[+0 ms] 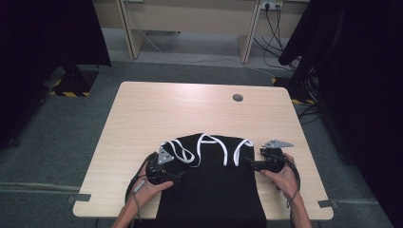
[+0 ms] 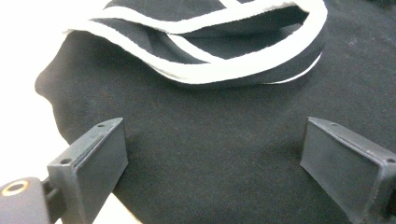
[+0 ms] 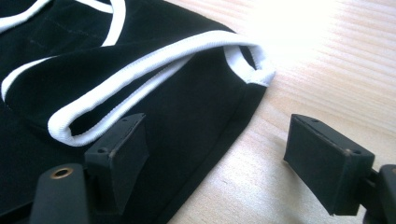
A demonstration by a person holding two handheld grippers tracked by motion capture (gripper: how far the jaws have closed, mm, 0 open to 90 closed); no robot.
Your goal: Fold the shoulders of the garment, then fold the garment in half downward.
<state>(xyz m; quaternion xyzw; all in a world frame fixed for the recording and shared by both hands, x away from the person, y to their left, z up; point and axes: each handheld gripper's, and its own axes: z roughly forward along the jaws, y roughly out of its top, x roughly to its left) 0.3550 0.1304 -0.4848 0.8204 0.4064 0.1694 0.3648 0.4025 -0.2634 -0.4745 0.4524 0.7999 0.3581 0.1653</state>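
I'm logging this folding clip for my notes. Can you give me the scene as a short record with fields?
surface: wooden table
item: black garment with white trim, lying flat, its near end hanging over the table's near edge
left claw: open, over the garment's left side
right claw: open, straddling the garment's right edge, one jaw over cloth, the other over wood
held: nothing between the pads of either claw
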